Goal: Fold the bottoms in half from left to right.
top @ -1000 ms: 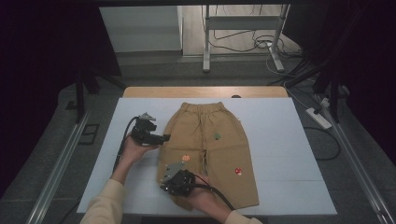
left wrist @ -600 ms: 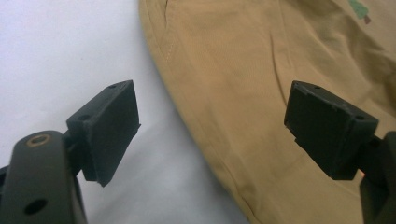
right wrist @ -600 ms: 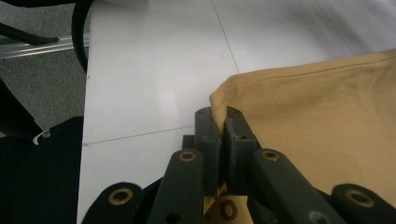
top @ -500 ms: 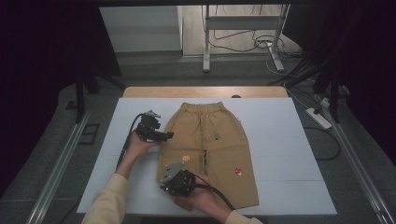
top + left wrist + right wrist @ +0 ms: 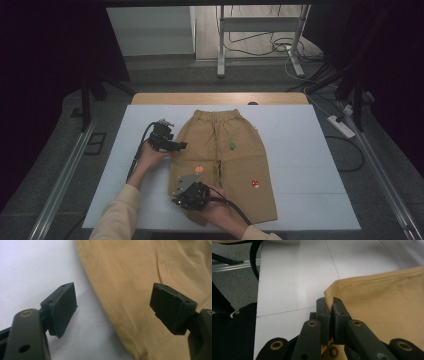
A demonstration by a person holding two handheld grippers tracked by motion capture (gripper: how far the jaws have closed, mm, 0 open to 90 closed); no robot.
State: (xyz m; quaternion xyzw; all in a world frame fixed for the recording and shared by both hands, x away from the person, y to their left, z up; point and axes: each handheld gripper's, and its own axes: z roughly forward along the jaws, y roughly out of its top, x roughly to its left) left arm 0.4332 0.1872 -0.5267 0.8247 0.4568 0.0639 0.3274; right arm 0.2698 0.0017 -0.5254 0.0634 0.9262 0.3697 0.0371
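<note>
1. A white table top (image 5: 310, 165) sits on a wooden table (image 5: 220, 98).
2. The floor (image 5: 45, 165) around it is grey.
3. A metal rail (image 5: 62, 182) runs along the left side.
4. Far back stand a metal stand (image 5: 220, 45) and loose cables (image 5: 260, 45).
5. A white power strip (image 5: 340, 126) lies at the right.
6. The sides of the room are dark.

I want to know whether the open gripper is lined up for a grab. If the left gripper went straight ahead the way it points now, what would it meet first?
Most likely the side edge of the tan shorts: the left gripper has its open jaws straddling it, one over the white table, one over cloth. Its height above them is unclear.
</note>
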